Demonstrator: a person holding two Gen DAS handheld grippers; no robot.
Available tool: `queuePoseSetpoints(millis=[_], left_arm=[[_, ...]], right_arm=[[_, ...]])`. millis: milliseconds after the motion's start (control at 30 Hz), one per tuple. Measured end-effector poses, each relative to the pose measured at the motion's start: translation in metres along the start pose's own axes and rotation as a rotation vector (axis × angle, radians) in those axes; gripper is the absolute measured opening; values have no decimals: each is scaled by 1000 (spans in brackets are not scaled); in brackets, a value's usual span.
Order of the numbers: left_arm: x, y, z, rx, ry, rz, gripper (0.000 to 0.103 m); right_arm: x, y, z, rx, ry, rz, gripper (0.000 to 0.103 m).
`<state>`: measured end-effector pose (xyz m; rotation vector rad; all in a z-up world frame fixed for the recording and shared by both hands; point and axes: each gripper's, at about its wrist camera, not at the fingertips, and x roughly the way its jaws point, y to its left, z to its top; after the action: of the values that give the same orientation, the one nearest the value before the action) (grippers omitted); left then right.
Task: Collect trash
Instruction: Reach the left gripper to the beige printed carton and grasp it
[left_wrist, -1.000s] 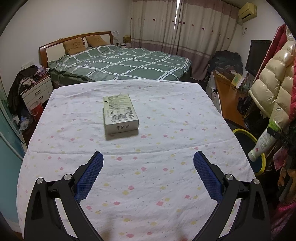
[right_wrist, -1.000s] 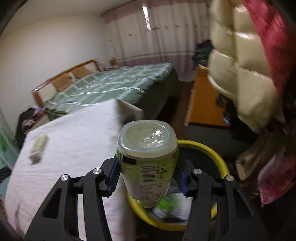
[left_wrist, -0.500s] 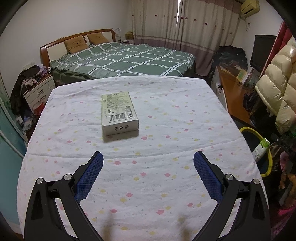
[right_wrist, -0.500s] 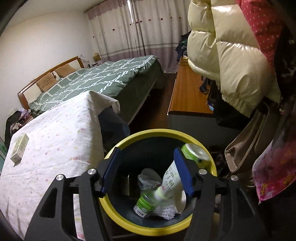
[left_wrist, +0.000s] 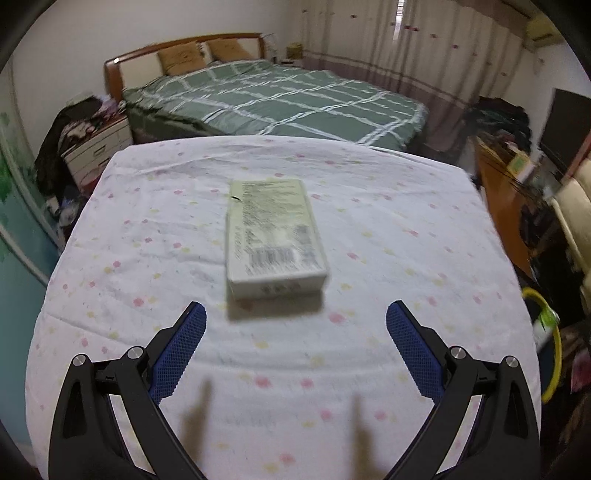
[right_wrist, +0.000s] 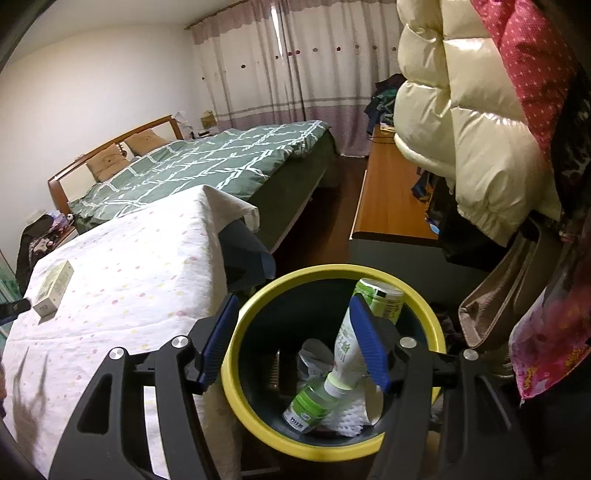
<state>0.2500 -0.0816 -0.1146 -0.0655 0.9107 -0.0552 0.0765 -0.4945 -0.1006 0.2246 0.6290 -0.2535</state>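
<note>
Pale flat box (left_wrist: 275, 238), barcode face up, on the dotted tablecloth (left_wrist: 388, 236); left tongs (left_wrist: 295, 325) and right tongs (right_wrist: 293, 328) both apart, empty.

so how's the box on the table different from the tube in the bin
The box is a flat rectangular carton lying on the floral tablecloth; the tube is tapered, standing cap-down inside the yellow-rimmed bin. The box sits alone in front of the open left gripper; the tube leans among other trash below the open right gripper. Both are pale greenish-white printed packaging.
</note>
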Motion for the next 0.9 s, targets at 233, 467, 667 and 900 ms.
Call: queuePoseSetpoints(millis=[233,467,667,900], left_arm=[[44,15,37,-75,49,53,97],[78,15,55,-93,108,87,97],[95,9,62,-81,129,113,95],[102,3,60,-61,152,122,72]], right_arm=[[1,6,2,-5,1,20,62],[6,11,2,-4,12,40,63],[8,9,2,-2,15,51,63],[4,5,-2,12,15,56,63]])
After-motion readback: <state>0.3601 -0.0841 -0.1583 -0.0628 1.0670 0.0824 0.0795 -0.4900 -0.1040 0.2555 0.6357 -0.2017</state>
